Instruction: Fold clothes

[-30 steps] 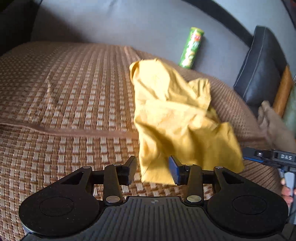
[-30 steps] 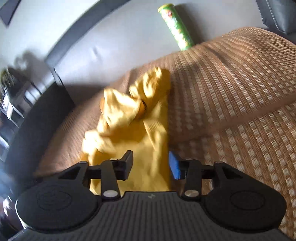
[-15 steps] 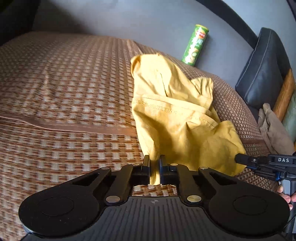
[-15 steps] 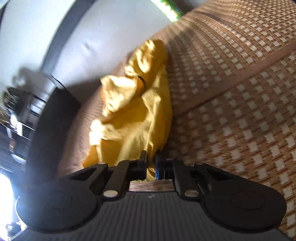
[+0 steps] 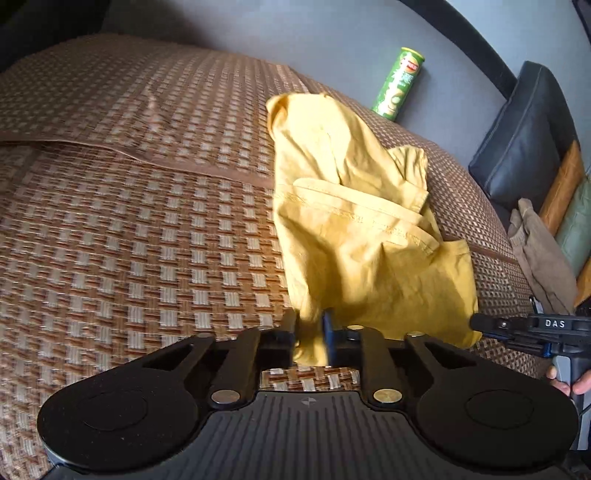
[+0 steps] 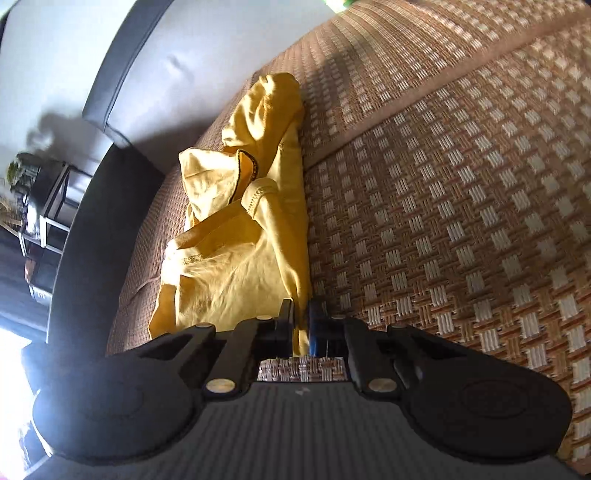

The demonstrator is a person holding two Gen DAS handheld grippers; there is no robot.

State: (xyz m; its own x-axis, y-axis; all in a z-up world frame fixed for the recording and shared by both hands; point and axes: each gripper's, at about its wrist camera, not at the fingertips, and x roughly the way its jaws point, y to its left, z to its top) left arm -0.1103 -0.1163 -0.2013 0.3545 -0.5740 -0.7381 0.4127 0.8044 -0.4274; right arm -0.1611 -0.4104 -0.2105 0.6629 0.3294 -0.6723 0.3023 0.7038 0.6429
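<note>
Yellow garment point(image 5: 354, 236) lies crumpled on a sofa covered by a brown woven mat point(image 5: 129, 229), its far end bunched up toward the grey backrest point(image 5: 258, 33). Left gripper point(image 5: 309, 338): jaws closed down to a narrow gap, a fold of the garment's near edge pinched between them. Right gripper point(image 6: 302, 326): jaws likewise nearly together, clamping a thin strip of the yellow cloth at its near corner. Rest of the garment trails away from both jaws across the mat. Green snack can point(image 5: 399, 88) stands against the backrest just beyond the garment. Dark cushion point(image 5: 524, 136) at the sofa's right end.
</note>
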